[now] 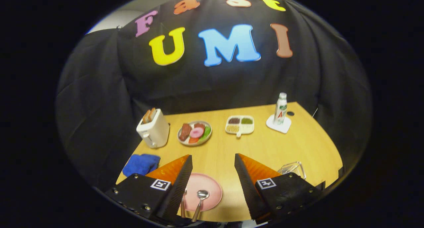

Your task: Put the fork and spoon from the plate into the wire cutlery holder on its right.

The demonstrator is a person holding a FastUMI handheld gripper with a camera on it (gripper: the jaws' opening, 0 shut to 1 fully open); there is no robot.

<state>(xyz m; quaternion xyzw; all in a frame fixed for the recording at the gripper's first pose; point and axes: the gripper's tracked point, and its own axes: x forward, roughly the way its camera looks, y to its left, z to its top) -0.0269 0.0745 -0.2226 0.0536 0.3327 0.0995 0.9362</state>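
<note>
The table point(265, 148) is the biggest thing here, a pale wood top running back to the booth's dark cloth wall. Taking the gap between the fingers as the clock's centre, the toaster point(153, 130) stands at about ten o'clock with bread in its slots. A blue cloth point(141, 164) lies at nine, just beside the left finger. At eleven sits a dish of toy food point(194, 133), at twelve a divided tray point(239, 125) of grains, and at one a bottle point(280, 109) on a white coaster point(279, 124).

The gripper point(213, 161) hovers above the near table edge with its fingers spread wide apart and nothing between them.

The pink plate point(212, 188) lies at about seven o'clock, low between the fingers and partly hidden under the left one. On it the spoon point(200, 198) rests bowl-up, handle pointing back toward the camera. Just left of it a second handle, likely the fork point(183, 203), peeks out beside the left finger; its head is hidden.

The wire holder point(293, 168) sits at four o'clock, behind the right finger, and looks empty as far as can be seen.

By my reading the task has not begun: both utensils are on the plate, and each must yet be gripped, carried right and dropped in.
</note>
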